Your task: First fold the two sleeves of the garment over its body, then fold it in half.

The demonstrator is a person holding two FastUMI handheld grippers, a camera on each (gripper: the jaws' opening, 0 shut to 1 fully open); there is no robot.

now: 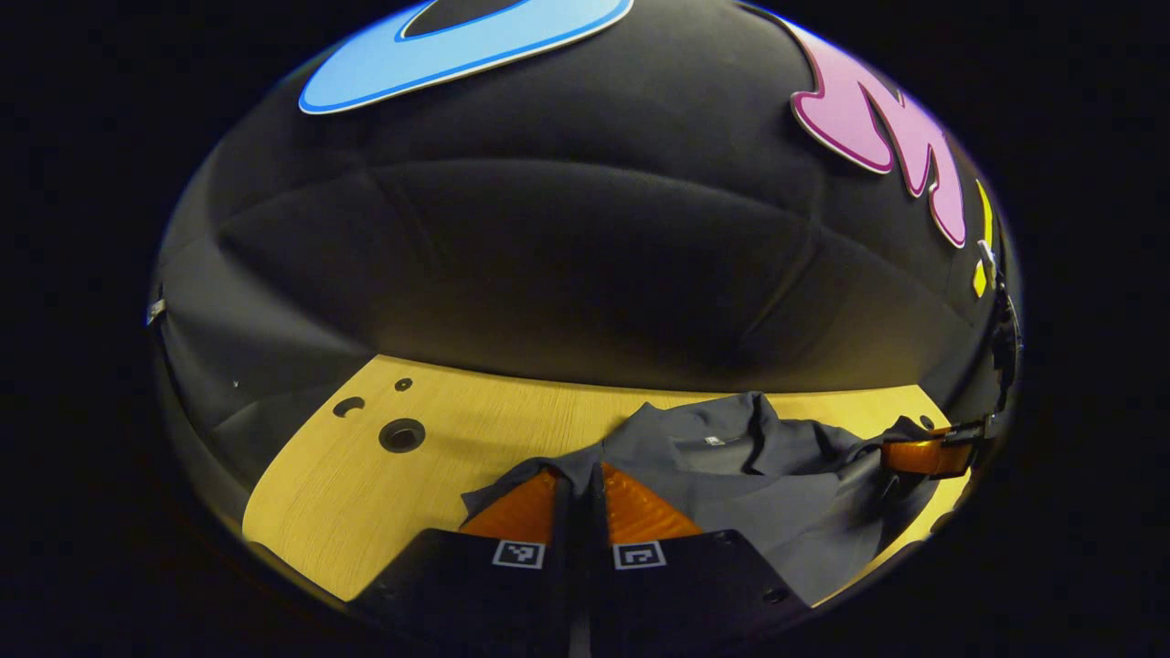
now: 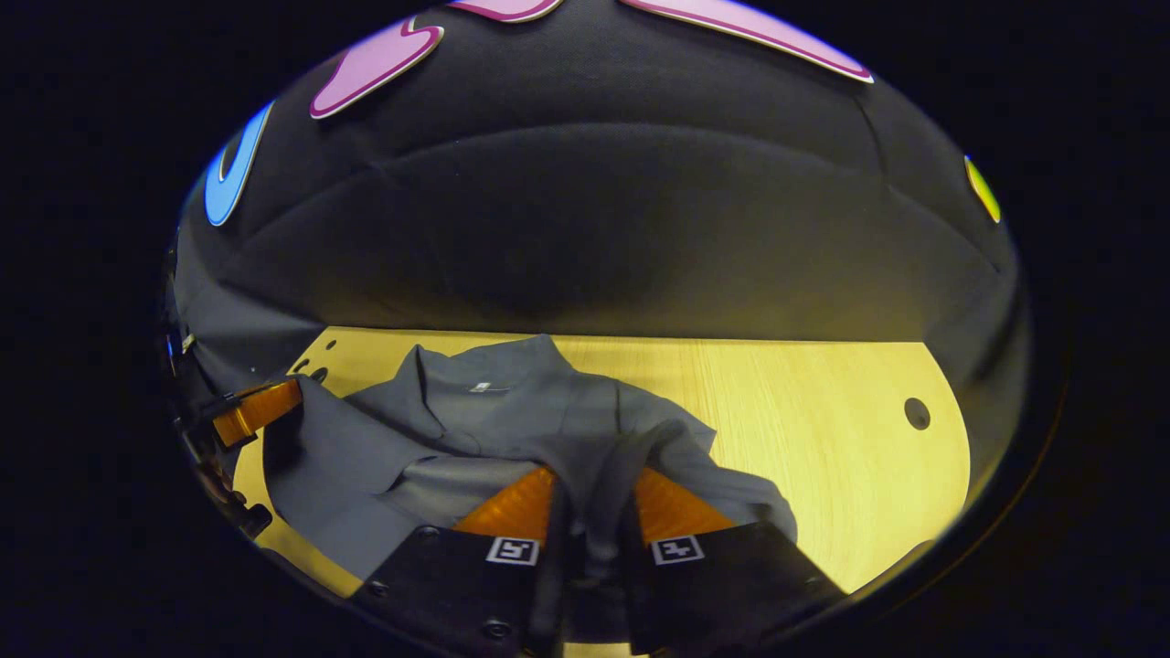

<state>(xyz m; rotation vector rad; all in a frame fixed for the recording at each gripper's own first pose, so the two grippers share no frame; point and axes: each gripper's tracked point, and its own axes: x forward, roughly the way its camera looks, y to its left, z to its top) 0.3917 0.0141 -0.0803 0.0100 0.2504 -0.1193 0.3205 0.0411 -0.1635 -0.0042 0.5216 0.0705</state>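
The garment point(image 2: 512, 411), a grey collared shirt, lies rumpled on the bench point(image 2: 804, 429), and each claw has a sleeve end pinched between its closed fingers: the left claw point(image 1: 578, 498) grips cloth at the shirt's one edge, the right claw point(image 2: 590, 512) has a bunched strip of fabric running up between its fingers. The sleeve-folding step looks to be in hand; next, each sleeve needs carrying inward over the shirt's body and releasing flat there.
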